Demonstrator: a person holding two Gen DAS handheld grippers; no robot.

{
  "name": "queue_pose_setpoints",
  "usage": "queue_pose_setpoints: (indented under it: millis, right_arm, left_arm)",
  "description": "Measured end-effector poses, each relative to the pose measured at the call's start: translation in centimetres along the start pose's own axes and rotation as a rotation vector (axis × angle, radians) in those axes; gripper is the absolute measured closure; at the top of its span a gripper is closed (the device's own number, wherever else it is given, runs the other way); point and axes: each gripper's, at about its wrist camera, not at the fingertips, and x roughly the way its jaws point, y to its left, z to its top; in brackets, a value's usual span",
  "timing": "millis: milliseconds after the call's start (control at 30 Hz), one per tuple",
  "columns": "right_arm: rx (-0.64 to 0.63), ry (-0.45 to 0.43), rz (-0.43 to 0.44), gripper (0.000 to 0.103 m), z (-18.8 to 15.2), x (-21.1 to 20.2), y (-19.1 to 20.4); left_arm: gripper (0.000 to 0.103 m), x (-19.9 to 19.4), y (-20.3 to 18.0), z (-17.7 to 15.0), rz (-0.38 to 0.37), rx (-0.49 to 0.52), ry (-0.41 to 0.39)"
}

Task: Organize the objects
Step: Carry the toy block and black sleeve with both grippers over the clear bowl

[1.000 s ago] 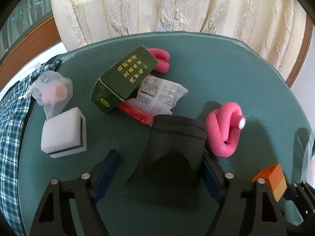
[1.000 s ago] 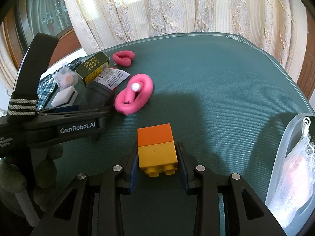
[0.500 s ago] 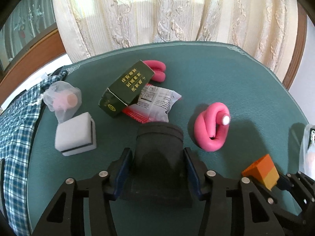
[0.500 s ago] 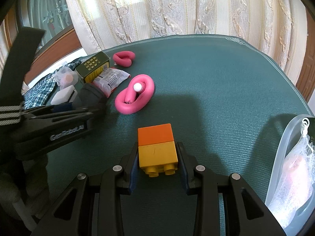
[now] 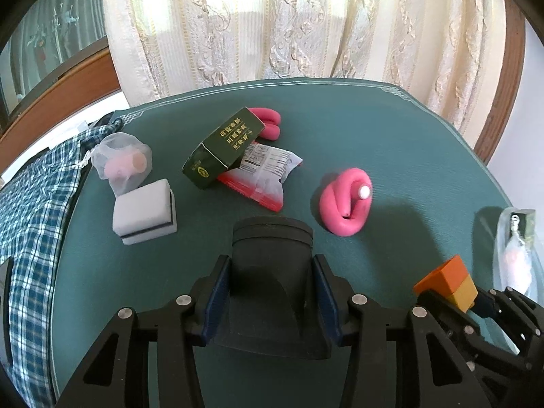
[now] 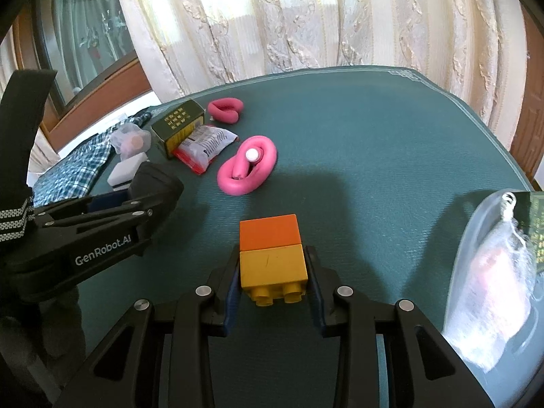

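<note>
My left gripper (image 5: 270,261) is shut on a black cup-shaped plastic piece (image 5: 272,238), held just above the green table (image 5: 391,142). In the right wrist view the same gripper (image 6: 149,200) shows at the left with the black piece (image 6: 156,183) in its jaws. My right gripper (image 6: 272,255) is shut on a yellow brick with an orange brick (image 6: 268,231) stacked on it, studs facing me. From the left wrist view, that brick pair (image 5: 448,280) sits at the lower right.
A coiled pink foam curler (image 5: 346,200) lies mid-table, a second one (image 5: 268,125) further back. A dark green box (image 5: 221,149) leans on a snack packet (image 5: 268,173). White sponge (image 5: 144,212), mesh bag (image 5: 122,163), plaid cloth (image 5: 30,210) left. Clear tub (image 6: 476,255) right.
The left jaws closed onto the black piece, then lifted it and drew it back from the pink curler. The right gripper kept its hold on the bricks.
</note>
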Motion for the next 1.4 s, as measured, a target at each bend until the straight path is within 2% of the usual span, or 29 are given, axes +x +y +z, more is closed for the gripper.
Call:
queue_pose_setpoints:
  millis: [200, 433, 833, 1133, 1400]
  right_arm:
    - [0.014, -0.047, 0.004, 0.068, 0.1, -2.5, -0.2]
    - [0.037, -0.091, -0.008, 0.068, -0.4, -5.2, -1.4]
    - [0.120, -0.181, -0.093, 0.068, -1.9, -11.1, -6.9]
    - [0.225, -0.167, -0.223, 0.068, -4.1, -13.2, -13.3]
    - [0.274, -0.145, -0.267, 0.068, -5.0, -13.5, -16.5]
  left_arm:
    - [0.052, -2.1, -0.7, 0.0, -0.035, 0.003, -0.024]
    - [0.052, -4.3, -3.2, 0.0, -0.063, 0.044, -0.064]
    - [0.052, -6.7, -9.2, 0.2, -0.170, 0.130, -0.084]
    - [0.052, -6.7, -14.5, 0.2, -0.267, 0.205, -0.056]
    - [0.052, -6.3, -18.6, 0.4, -0.358, 0.263, -0.025]
